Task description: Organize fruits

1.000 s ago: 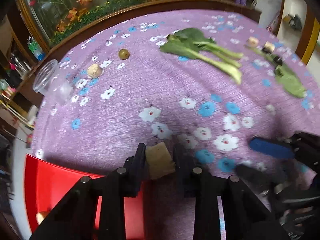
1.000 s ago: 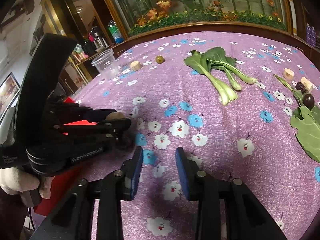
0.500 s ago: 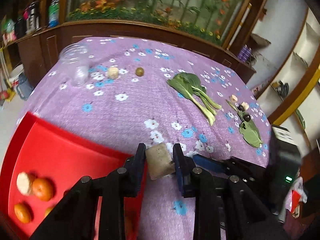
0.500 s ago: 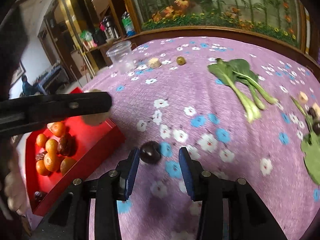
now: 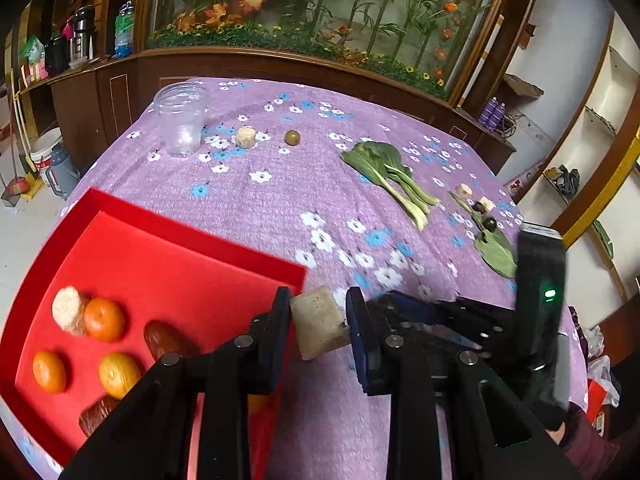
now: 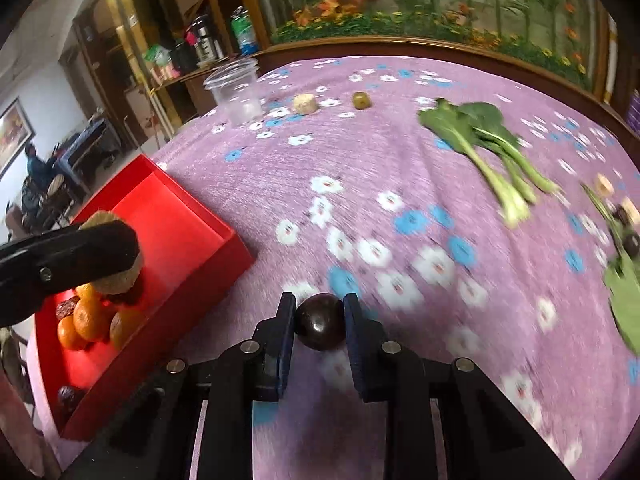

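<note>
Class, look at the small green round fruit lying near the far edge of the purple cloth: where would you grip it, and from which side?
Grip the green fruit across its widest middle, coming down from above. It is round, so any lower or higher hold would slip off. It lies alone on the cloth, apart from the pale chunk, leaving room either side.

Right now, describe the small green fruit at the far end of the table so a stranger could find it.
Start at the clear plastic jar on the purple flowered tablecloth. Beside it sits a pale corn chunk, then the green fruit. It is round, smooth and olive-coloured, unlike the rough chunk.
</note>
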